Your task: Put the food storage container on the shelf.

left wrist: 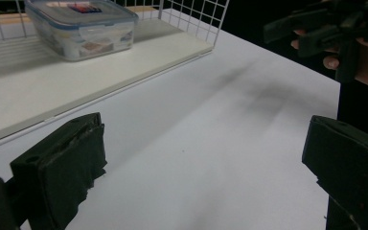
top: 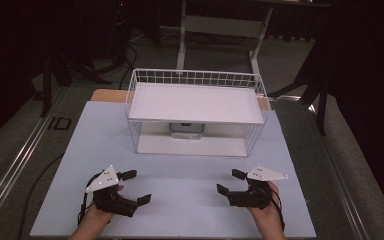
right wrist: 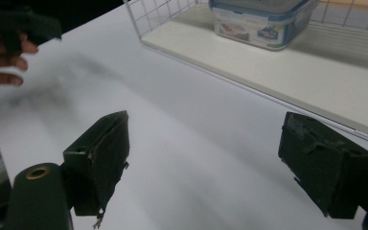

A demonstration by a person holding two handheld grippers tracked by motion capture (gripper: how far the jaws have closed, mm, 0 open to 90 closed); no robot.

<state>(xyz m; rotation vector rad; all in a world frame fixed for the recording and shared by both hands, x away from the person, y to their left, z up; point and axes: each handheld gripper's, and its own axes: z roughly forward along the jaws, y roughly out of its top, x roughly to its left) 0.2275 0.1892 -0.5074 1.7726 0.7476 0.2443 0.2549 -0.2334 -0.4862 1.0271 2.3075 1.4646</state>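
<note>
- On the high view, the left tongs (top: 137,187) and right tongs (top: 231,181) rest low over the pale rectangular worktop (top: 180,200), well apart, each with its jaws spread wide and nothing between them.
- Ahead of both tongs stands a white wire-grid rack with two flat white shelves (top: 196,105); from above, its upper shelf hides most of what sits below.
- The gripper views look in under that shelf: a clear plastic lidded food container (left wrist: 84,28) sits on the lower shelf, beyond the open jaws.
- It carries a printed label (right wrist: 267,33), too blurred to read.
</note>
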